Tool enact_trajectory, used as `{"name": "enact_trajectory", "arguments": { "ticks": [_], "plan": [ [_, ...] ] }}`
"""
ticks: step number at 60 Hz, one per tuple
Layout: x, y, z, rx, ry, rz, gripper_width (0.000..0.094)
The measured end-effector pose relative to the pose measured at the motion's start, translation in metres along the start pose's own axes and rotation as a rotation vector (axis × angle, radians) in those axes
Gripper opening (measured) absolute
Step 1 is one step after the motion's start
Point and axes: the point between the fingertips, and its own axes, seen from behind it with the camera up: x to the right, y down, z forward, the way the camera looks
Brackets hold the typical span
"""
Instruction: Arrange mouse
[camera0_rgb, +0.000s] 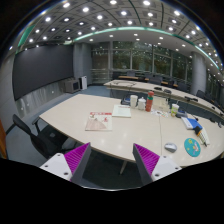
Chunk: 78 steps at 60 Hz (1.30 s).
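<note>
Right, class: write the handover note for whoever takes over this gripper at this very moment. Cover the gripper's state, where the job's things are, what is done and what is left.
Gripper: open, nothing between the fingers, held high before the near edge of the large table.
Mouse: I cannot pick it out from here. Small things lie far beyond the right finger, among them a teal disc. A pinkish sheet lies beyond the left finger.
Done: nothing that shows.
Left: likely all of it. Move closer, find the mouse, grip it and arrange it.
</note>
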Motion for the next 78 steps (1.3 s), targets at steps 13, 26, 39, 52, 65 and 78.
{"name": "enact_trajectory", "arguments": {
  "ticks": [13, 26, 39, 52, 65, 78],
  "plan": [
    [0.039, 0.049, 0.002, -0.070, 0.075, 0.035, 0.0858],
    [0.155, 0.141, 0.025, -0.180, 0.212, 0.061, 0.0859],
    [0.295, 0.185, 0.080, -0.184, 0.338, 0.081, 0.0863],
    [0.383, 0.185, 0.159, -0.155, 0.380, 0.121, 0.0854],
    [0.417, 0.186, 0.221, -0.173, 0.351, 0.114, 0.0859],
    [0.424, 0.169, 0.253, -0.144, 0.304, 0.090, 0.0859]
  ]
}}
